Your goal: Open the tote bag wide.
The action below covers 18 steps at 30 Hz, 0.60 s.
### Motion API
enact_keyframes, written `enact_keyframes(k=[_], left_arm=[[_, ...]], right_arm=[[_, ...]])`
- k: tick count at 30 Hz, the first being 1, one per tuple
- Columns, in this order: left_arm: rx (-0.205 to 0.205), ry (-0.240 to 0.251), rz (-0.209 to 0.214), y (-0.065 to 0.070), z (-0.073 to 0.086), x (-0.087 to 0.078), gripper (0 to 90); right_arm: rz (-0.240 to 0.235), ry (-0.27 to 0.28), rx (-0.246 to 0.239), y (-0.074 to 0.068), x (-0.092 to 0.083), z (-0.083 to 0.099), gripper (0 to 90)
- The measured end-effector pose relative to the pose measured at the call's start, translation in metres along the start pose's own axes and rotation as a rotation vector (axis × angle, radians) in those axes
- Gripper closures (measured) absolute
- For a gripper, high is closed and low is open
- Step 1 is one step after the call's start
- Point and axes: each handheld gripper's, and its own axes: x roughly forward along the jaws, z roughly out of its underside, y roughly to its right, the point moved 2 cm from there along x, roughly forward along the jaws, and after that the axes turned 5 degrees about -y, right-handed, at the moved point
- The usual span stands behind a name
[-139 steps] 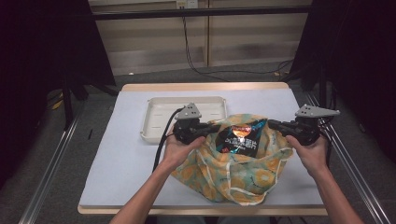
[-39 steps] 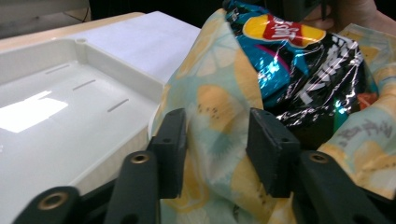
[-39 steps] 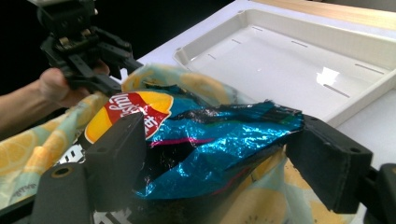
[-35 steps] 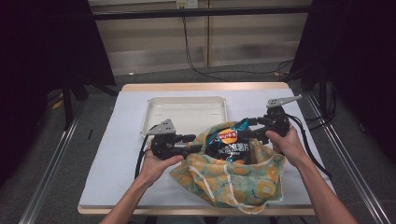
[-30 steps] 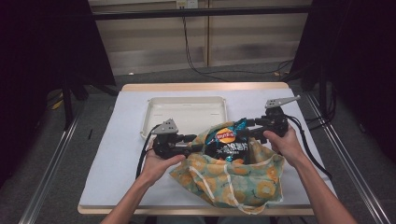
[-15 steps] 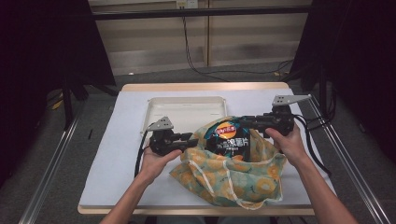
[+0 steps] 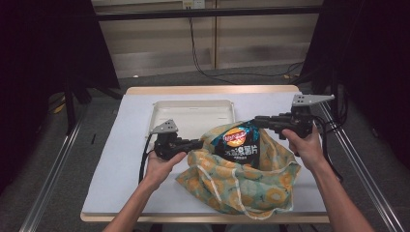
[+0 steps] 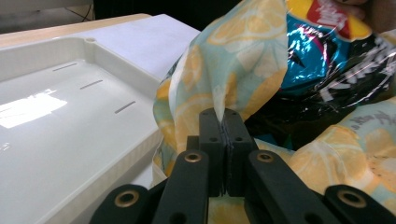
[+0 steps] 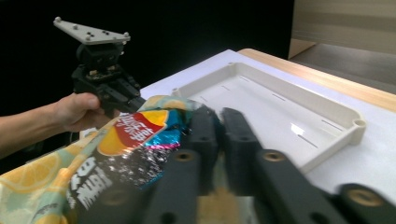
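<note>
We record the bench (image 7: 121,159) first: a white sheet covers its top and carries everything else. At its far middle lies the cream tray (image 7: 193,108), shallow and bare inside, its near rim just beside the work. In front of the tray, toward the person's side, sits the lemon-print cloth bag (image 7: 241,181), slumped on the sheet with its mouth turned toward the tray. A dark crisp packet (image 7: 239,145) stands half out of that mouth, its yellow and red logo facing up, its lower part down inside the cloth. The left gripper (image 7: 196,143) lies low at the bag's left edge; in the left gripper view the jaws are clenched on a thin fold of the bag's rim, the cloth rising in a pinched peak from between the pads (image 8: 212,128), with the packet just beyond and to the right. These jaws have just been closing, and the fold is what lies between them. The right gripper (image 7: 258,121) is held higher at the bag's far right, pointing across at the packet's top edge. In the right gripper view its jaws stand nearly together, gripping the packet's crinkled upper corner at the left pad (image 9: 201,126), so we note a grasp on the packet.
</note>
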Motion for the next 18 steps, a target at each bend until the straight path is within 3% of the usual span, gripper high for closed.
enact_keyframes(k=[5,13,15,16,18], left_arm=[[-0.005,-0.007,0.003,0.000,0.001,0.001,88.7],[-0.018,0.000,0.011,-0.001,0.001,0.000,88.0],[-0.017,-0.003,0.010,-0.001,0.001,0.000,87.4],[-0.019,-0.005,0.007,-0.001,0.001,0.000,86.5],[-0.011,-0.008,-0.001,-0.002,0.001,-0.001,84.5]], right_arm=[[0.001,-0.018,0.002,0.001,0.004,-0.006,79.6],[0.025,-0.076,-0.006,0.004,0.013,0.004,75.3],[0.035,-0.119,-0.013,0.004,0.017,0.008,80.1],[0.040,-0.120,-0.020,0.003,0.018,0.009,85.0],[0.035,-0.122,-0.018,0.003,0.018,0.009,86.7]])
